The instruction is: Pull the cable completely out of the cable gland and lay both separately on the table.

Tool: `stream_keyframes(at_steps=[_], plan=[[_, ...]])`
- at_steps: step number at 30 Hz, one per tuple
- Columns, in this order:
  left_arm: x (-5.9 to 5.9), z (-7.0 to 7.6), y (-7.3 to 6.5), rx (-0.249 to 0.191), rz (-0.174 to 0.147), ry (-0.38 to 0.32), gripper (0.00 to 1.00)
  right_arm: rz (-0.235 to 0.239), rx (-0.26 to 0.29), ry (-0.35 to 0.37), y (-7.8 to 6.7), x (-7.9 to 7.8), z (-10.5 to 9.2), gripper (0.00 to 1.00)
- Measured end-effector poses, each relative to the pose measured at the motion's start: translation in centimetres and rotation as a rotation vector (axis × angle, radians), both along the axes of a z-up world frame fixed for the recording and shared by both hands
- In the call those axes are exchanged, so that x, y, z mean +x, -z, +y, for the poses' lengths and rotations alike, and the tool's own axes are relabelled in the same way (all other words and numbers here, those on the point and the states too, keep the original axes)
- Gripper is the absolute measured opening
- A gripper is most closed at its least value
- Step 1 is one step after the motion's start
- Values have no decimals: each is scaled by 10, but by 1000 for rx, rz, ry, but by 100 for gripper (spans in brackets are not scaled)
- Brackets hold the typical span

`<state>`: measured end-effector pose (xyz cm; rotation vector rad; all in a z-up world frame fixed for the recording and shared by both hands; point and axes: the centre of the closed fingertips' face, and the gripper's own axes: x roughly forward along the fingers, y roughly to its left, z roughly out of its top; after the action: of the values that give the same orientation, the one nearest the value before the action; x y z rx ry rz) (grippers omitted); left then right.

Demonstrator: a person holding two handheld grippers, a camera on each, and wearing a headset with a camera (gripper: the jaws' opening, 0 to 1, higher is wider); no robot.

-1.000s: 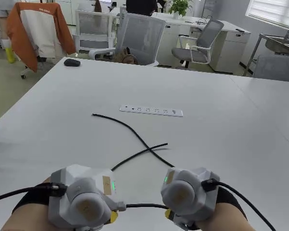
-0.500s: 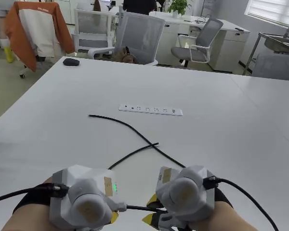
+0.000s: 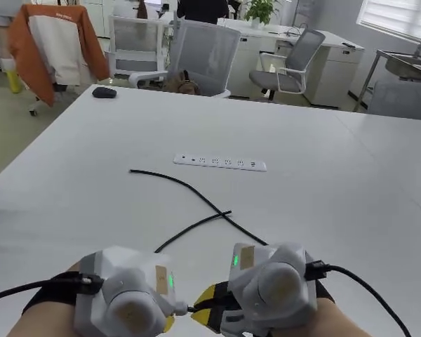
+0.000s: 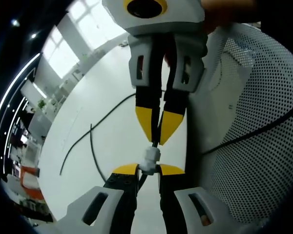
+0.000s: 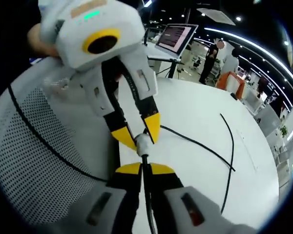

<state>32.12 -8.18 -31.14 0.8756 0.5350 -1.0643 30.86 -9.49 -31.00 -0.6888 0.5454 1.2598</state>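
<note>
Jaws of the left gripper (image 4: 148, 169) pinch the hard, light cable gland (image 4: 150, 157). The right gripper (image 4: 159, 141) clamps the thin, limp cable (image 4: 160, 122) just at the gland's 12 o'clock, a sound hold.

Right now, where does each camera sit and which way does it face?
Head view: on the head, looking down at the table, left gripper, right gripper, forearms.
Left gripper view: on the left gripper, past its jaws to the cable gland and right gripper.
Right gripper view: on the right gripper, along the cable toward the left gripper.
Both gripper views share the cable gland.
</note>
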Motion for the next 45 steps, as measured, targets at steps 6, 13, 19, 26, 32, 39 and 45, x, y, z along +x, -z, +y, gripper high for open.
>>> stream_keyframes(at_steps=[6,13,19,26,32,39,45], plan=[[1,0,-1,-7,2,-7,17,-3,-13,7,3,4,-2,3],[4,5,2,11,1,-21,16,-6,-86,33,14,9,-15,3],[6,8,1,6,4,-40,17,-7,-211,126,28,21,-42,3],[4,7,1,6,7,-39,17,21,-271,260,35,31,-67,4],[3,8,2,3,13,-44,17,37,-295,286,38,34,-79,6],[2,8,4,11,18,-38,17,70,-209,208,33,22,-55,19],[1,7,4,14,20,-31,17,80,-56,68,14,5,-18,20]])
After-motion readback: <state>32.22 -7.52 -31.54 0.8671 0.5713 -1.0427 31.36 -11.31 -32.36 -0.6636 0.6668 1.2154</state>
